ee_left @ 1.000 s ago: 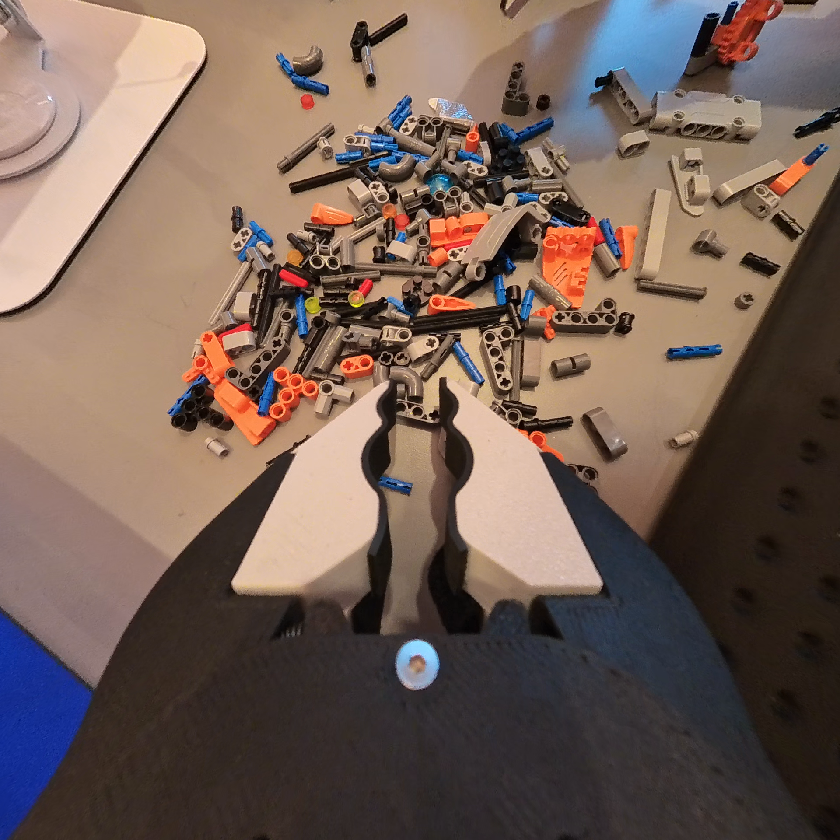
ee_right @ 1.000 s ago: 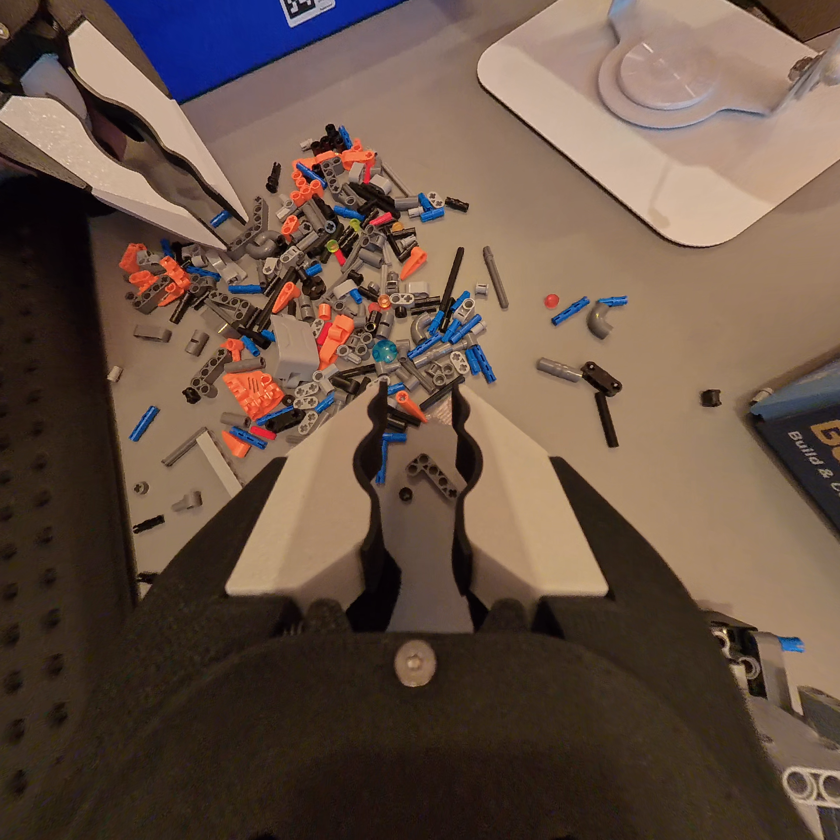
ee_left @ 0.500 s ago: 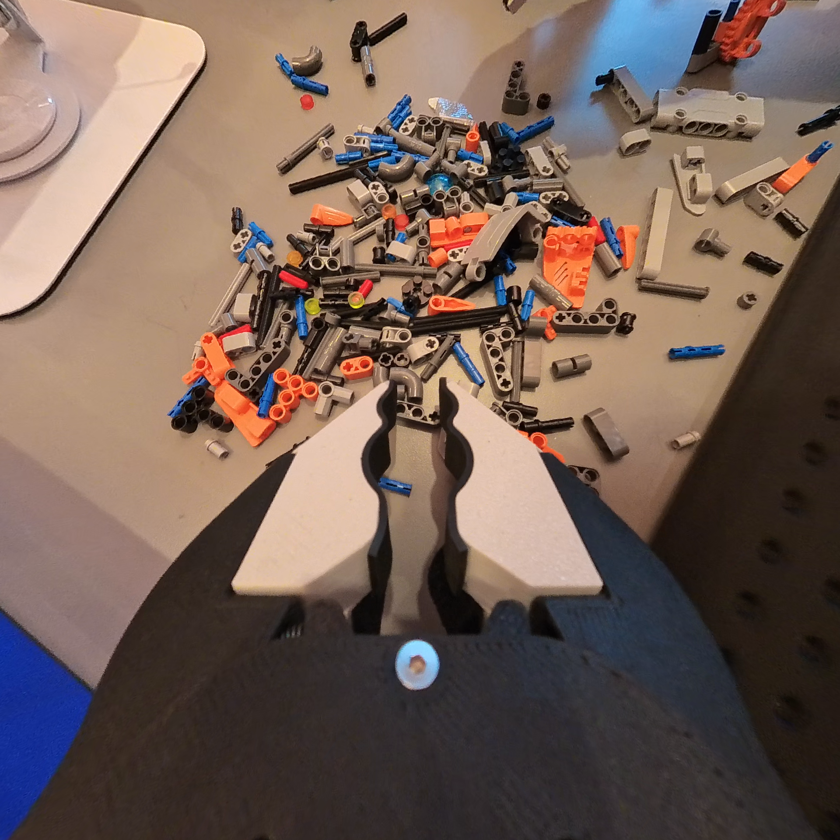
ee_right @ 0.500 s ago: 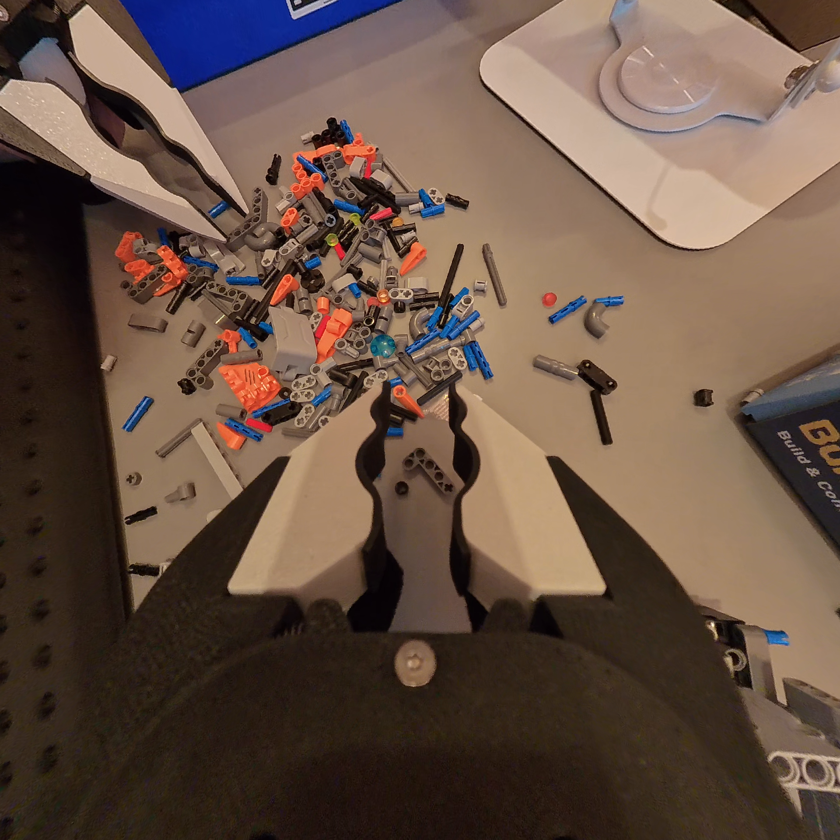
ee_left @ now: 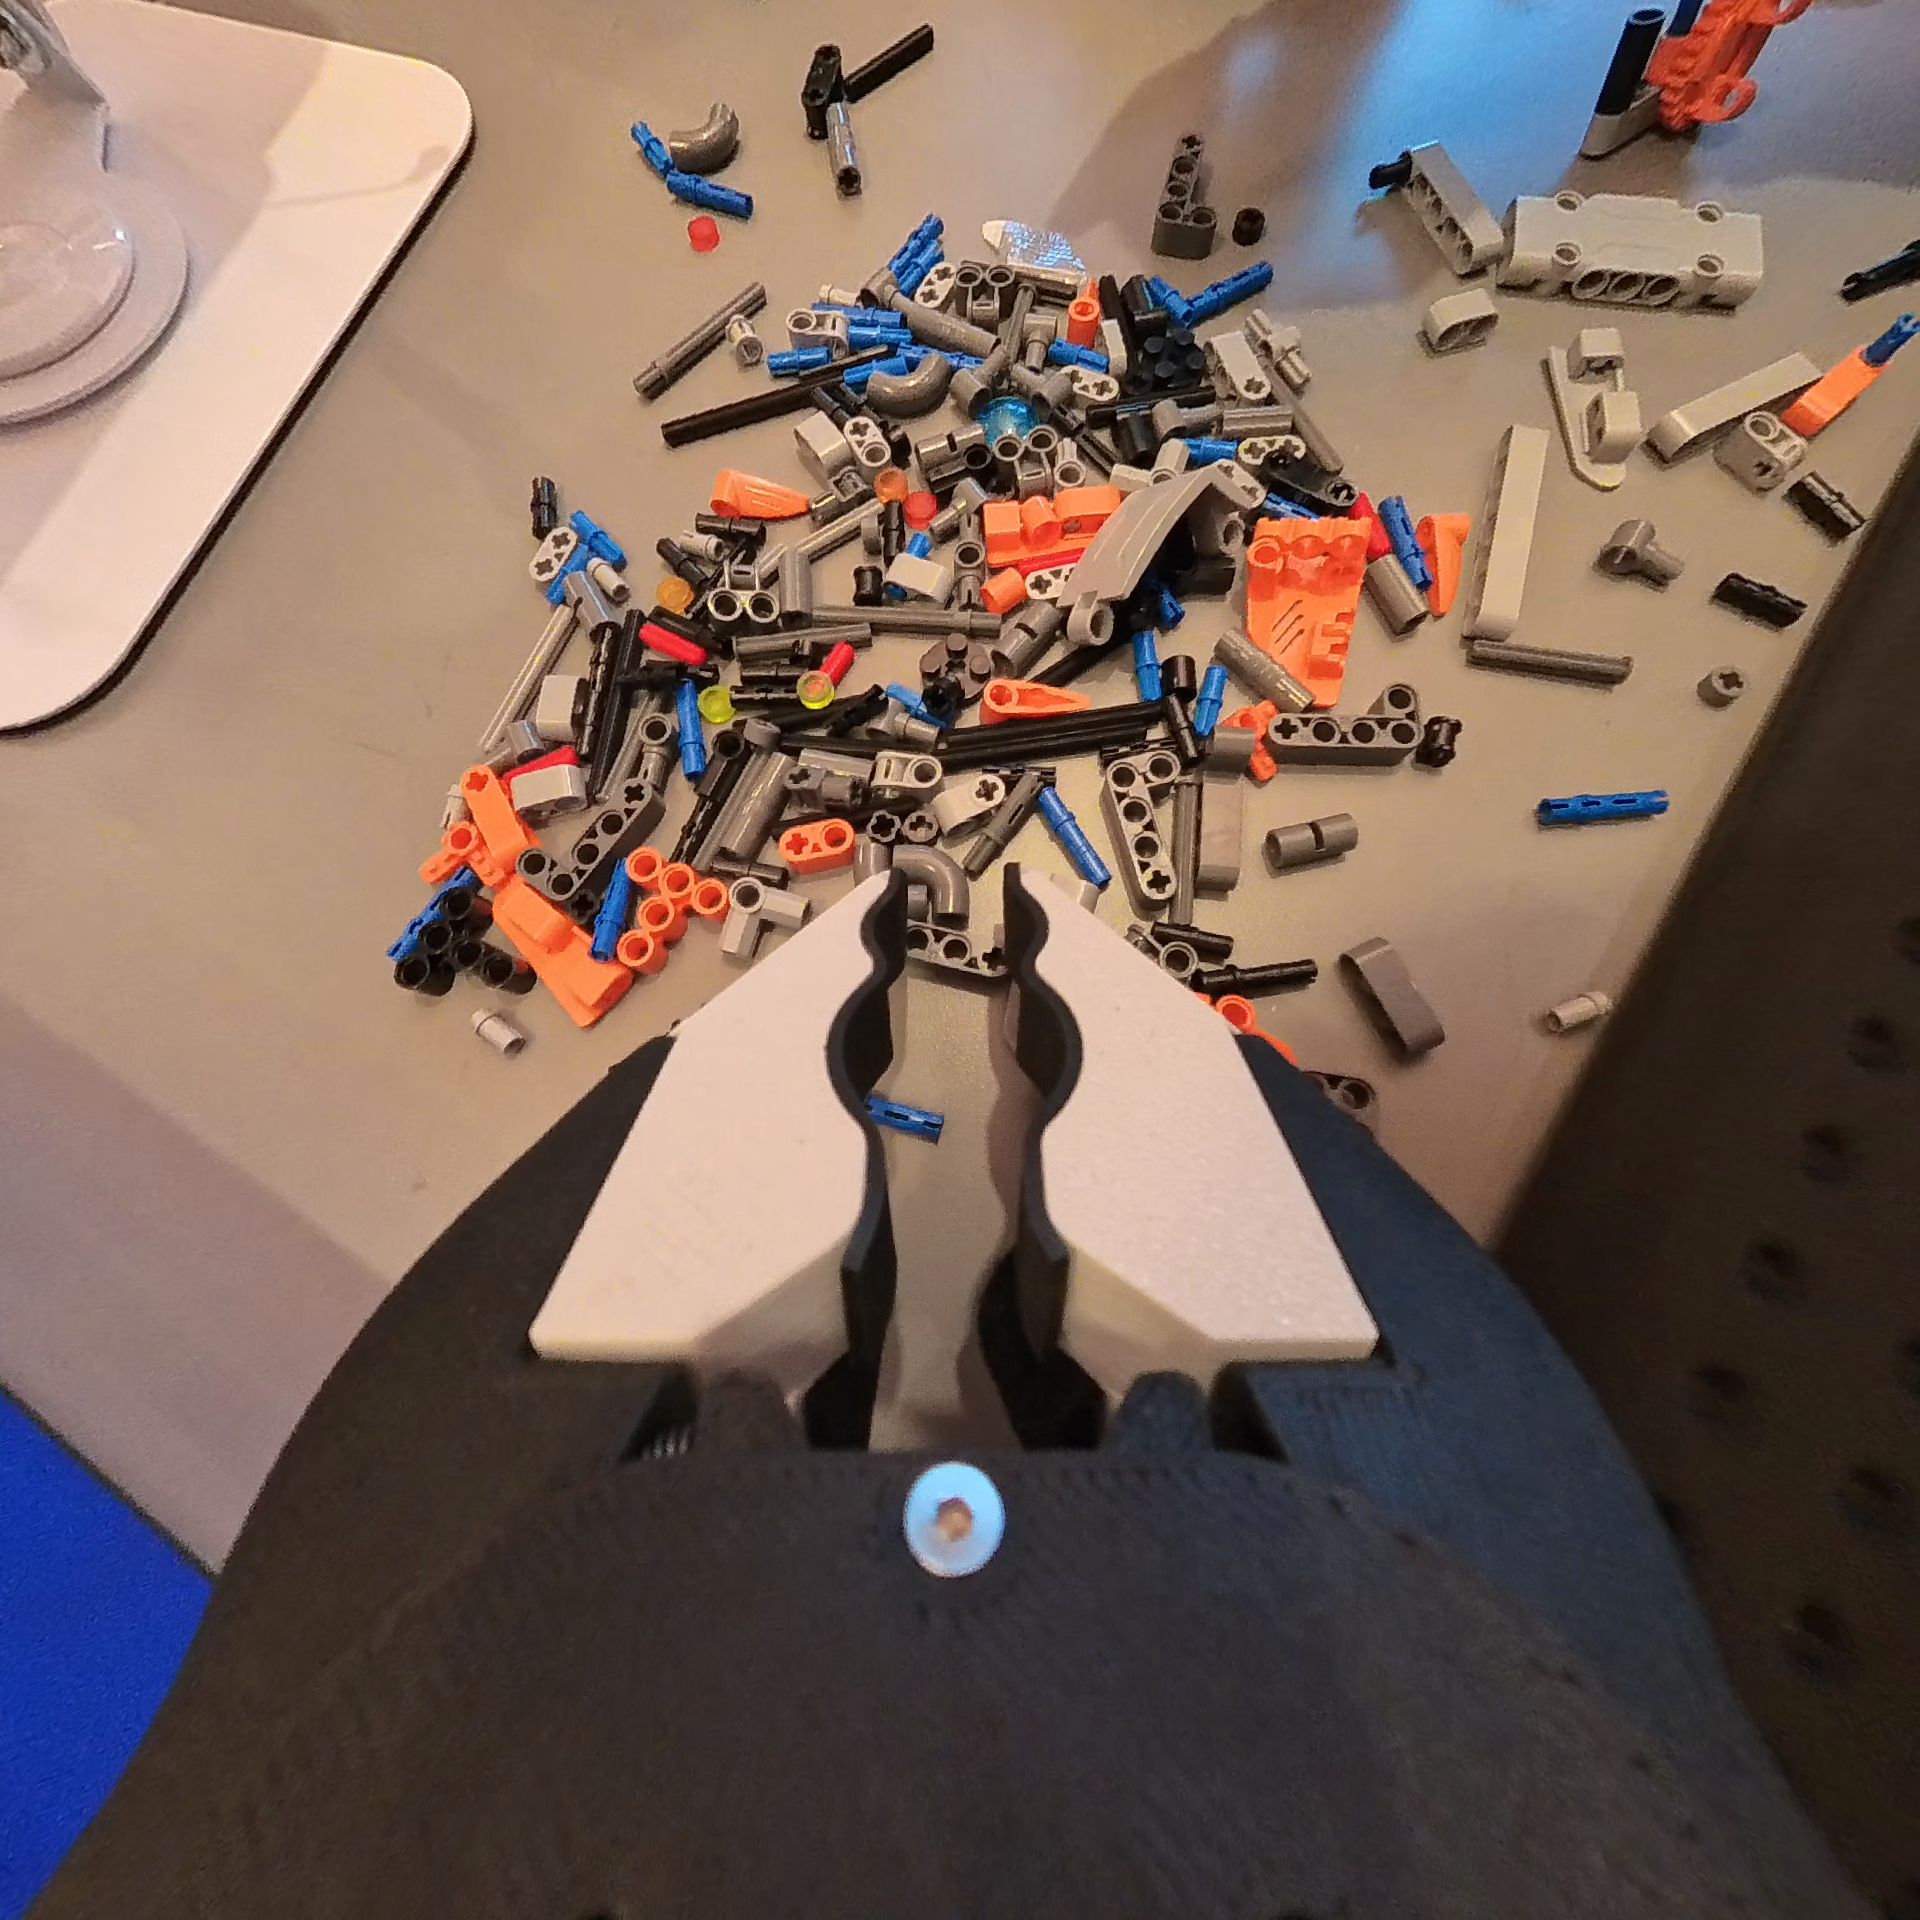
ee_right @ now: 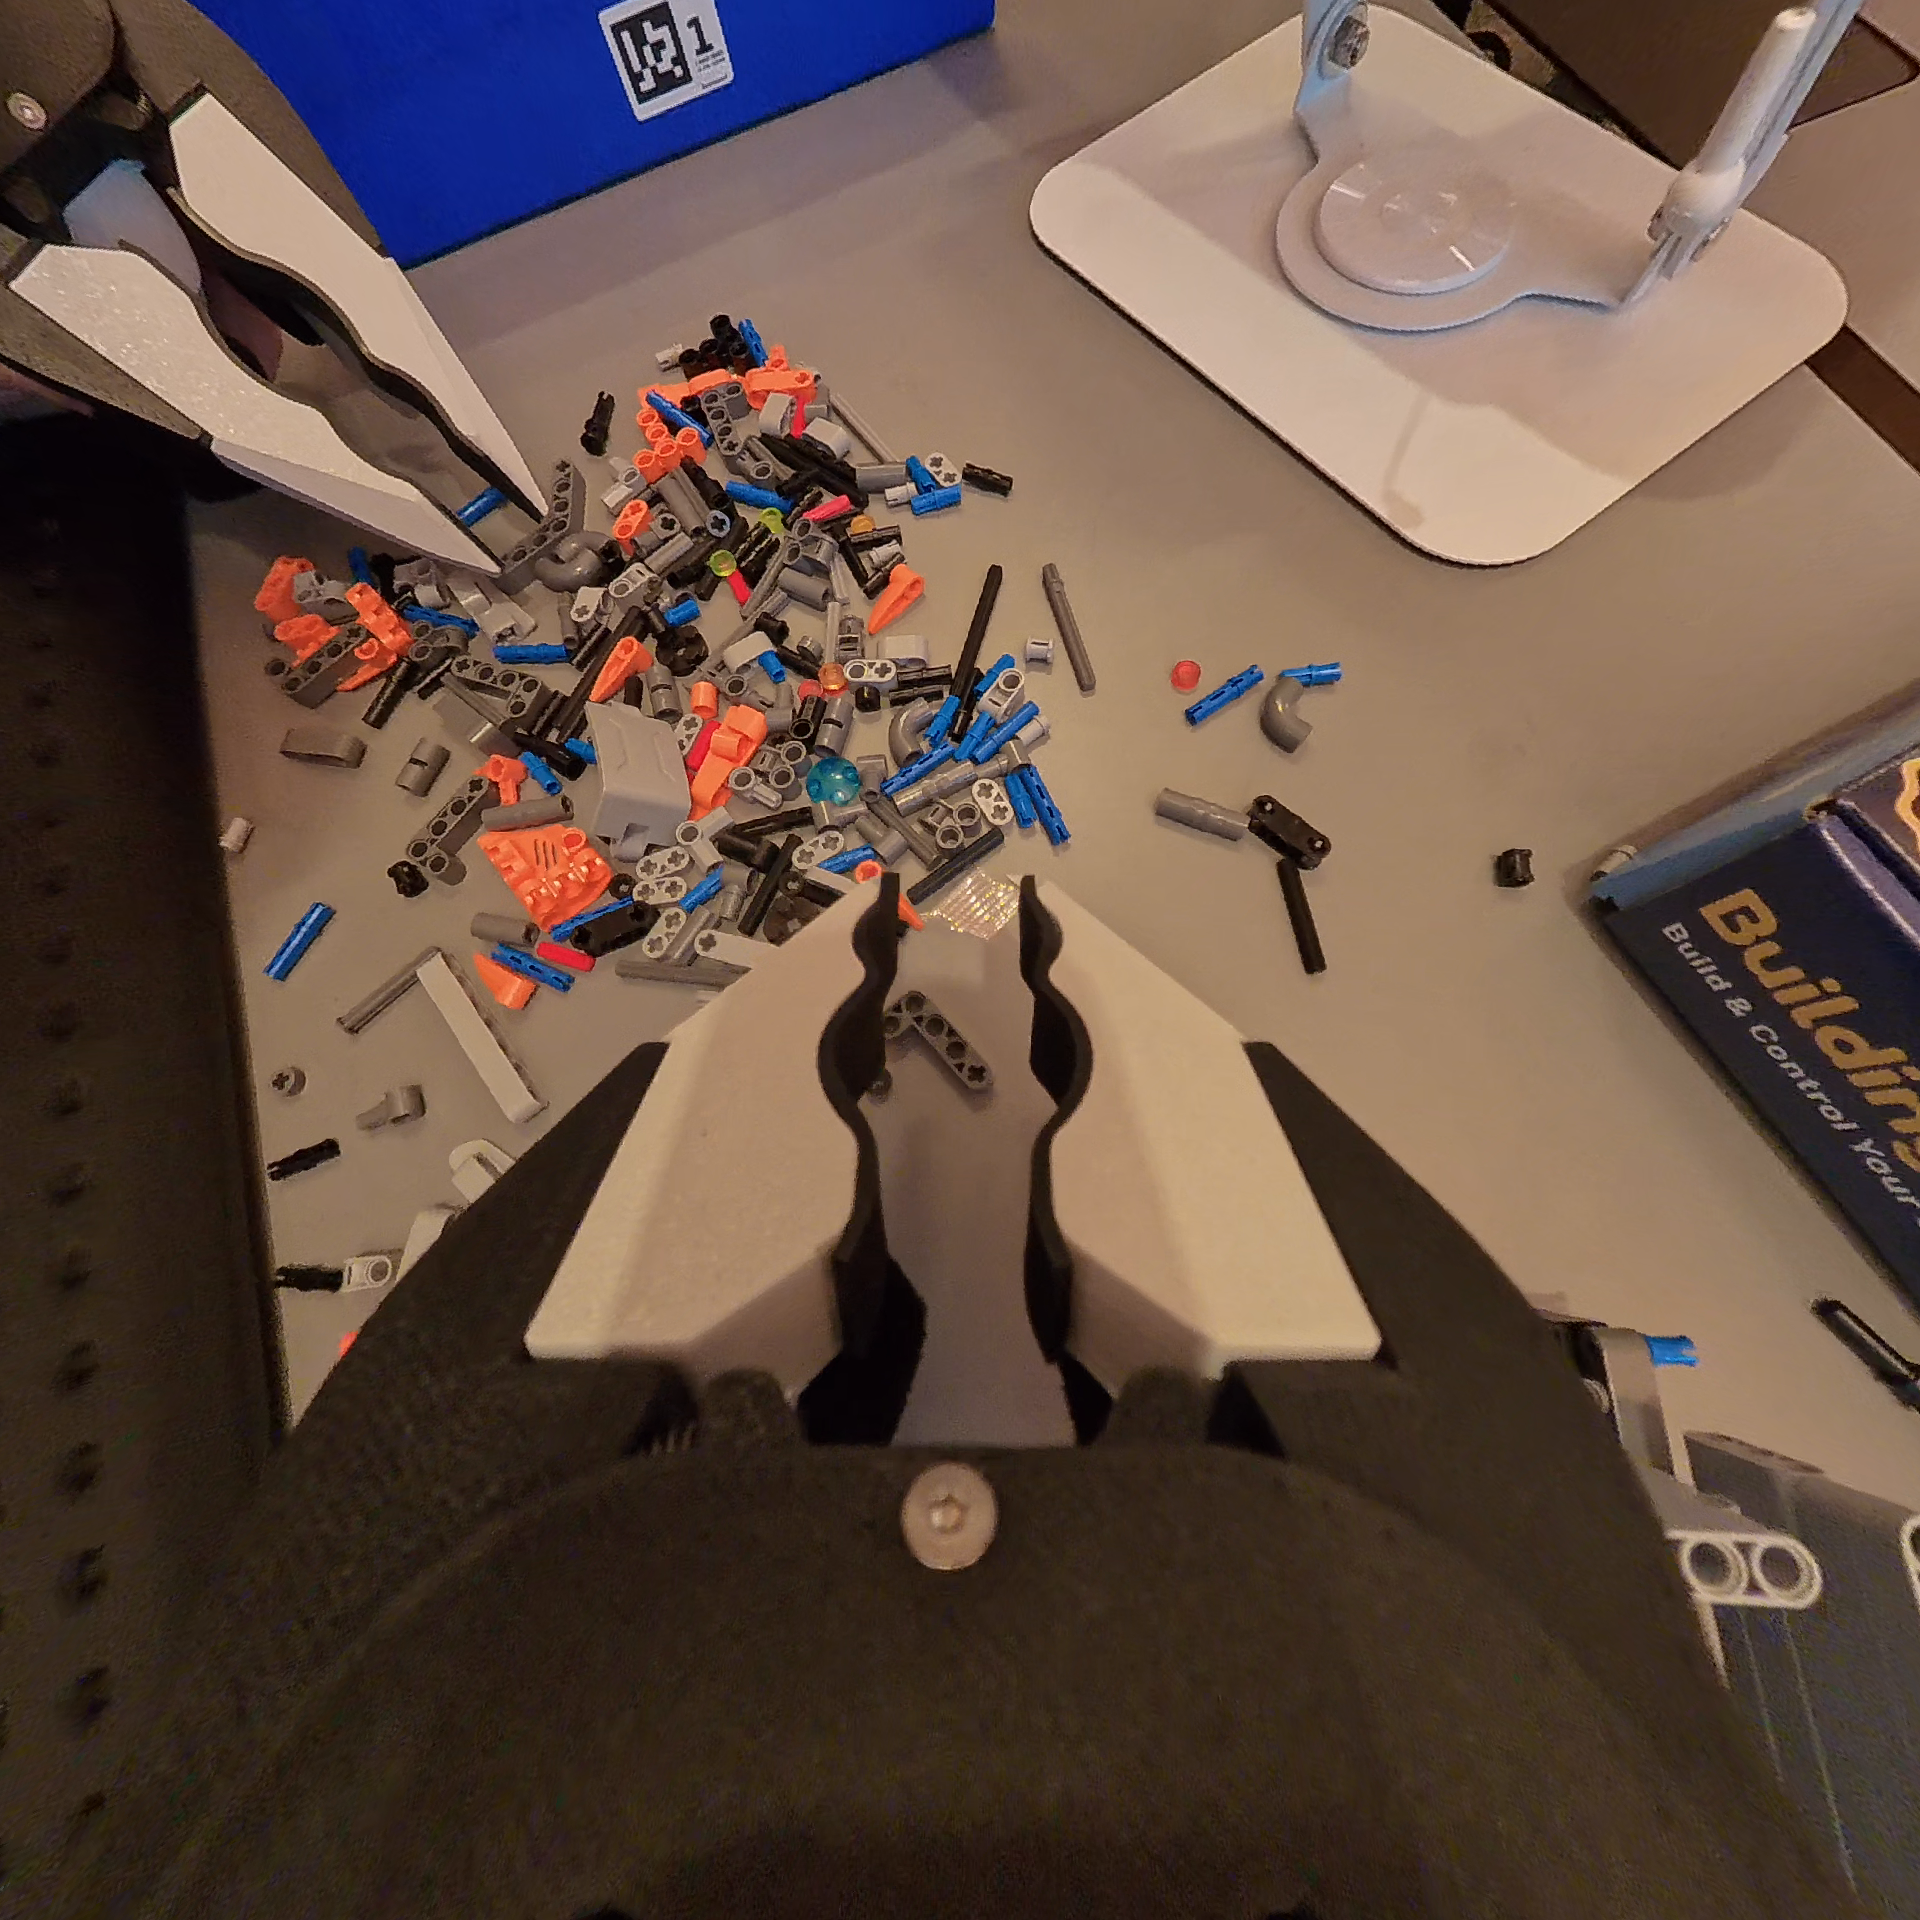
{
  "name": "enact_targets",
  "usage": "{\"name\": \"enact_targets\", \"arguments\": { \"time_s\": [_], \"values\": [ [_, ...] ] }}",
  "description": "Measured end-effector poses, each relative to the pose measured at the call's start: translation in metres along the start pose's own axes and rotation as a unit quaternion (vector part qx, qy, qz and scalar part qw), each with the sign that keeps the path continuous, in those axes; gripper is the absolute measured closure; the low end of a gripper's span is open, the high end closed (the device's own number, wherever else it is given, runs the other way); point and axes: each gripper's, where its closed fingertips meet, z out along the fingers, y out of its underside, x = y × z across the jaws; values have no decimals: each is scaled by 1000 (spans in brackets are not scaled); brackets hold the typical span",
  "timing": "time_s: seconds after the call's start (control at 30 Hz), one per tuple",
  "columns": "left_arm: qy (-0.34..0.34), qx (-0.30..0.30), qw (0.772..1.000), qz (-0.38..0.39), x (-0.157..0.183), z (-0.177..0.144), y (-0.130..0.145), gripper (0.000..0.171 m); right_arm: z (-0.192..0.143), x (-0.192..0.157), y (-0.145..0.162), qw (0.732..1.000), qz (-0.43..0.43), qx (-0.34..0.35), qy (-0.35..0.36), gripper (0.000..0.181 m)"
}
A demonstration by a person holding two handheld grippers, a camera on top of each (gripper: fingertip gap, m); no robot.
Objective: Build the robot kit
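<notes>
A pile of small black, grey, blue and orange building-set parts [ee_left: 977,623] lies on the grey table [ee_left: 260,883]; it also shows in the right wrist view [ee_right: 727,707]. My left gripper [ee_left: 951,888] is open and empty at the pile's near edge, its tips on either side of a grey elbow piece [ee_left: 935,871]. A blue pin [ee_left: 904,1112] lies between its fingers. My right gripper [ee_right: 956,894] is open and empty at the opposite edge, over a dark grey angled beam [ee_right: 935,1039]. The left gripper [ee_right: 514,540] shows at the upper left there.
A white stand base [ee_right: 1455,312] sits beyond the pile, also in the left wrist view [ee_left: 156,364]. A black perforated board [ee_left: 1766,1143] edges the table. A dark blue box [ee_right: 1787,1018], a blue box with a marker tag [ee_right: 582,94] and larger grey parts [ee_left: 1631,255] lie around. Across from one pair of fingers to the other is roughly 20 cm.
My right gripper has shifted a little to the right along the pile's edge. The left gripper has stayed in place, and both stay open.
</notes>
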Motion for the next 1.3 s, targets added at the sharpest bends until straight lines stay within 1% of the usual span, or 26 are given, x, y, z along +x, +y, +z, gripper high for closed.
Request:
{"name": "enact_targets", "arguments": {
  "time_s": [0.47, 1.3],
  "values": [
    [-2, 2, 1000, 2, -1, 0, -1, 156, -19, 15, 3, 1000, 11, 24, 17, 162],
    [-5, 6, 1000, -1, -4, 2, -3, 155, -18, 15, 4, 999, 10, 26, 17, 162]
  ]
}}
